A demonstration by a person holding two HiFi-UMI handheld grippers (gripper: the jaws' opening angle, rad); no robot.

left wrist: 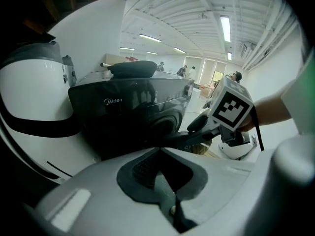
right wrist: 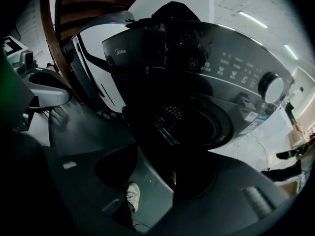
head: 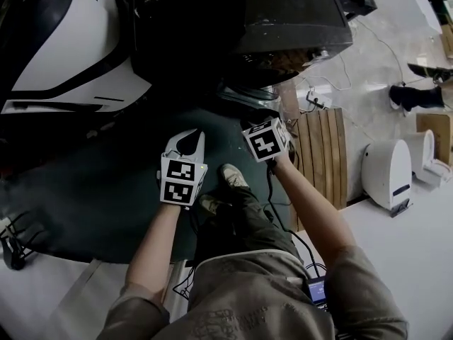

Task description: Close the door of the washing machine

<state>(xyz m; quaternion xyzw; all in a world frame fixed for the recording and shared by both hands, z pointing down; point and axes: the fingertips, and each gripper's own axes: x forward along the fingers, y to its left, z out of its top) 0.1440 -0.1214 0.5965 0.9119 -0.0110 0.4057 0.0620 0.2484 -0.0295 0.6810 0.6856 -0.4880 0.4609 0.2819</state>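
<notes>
A dark front-loading washing machine stands ahead of me. In the right gripper view its round port shows drum holes inside, so the door stands open. The door itself is lost in the dark. My left gripper hangs in front of the machine, its jaws meeting with nothing in them. My right gripper is nearer the port. A strip of floor shows between its jaws, and it touches nothing that I can make out.
A white and black machine stands to the left. I stand on a dark mat, one shoe forward. A wooden slat panel, cables and a white appliance lie to the right.
</notes>
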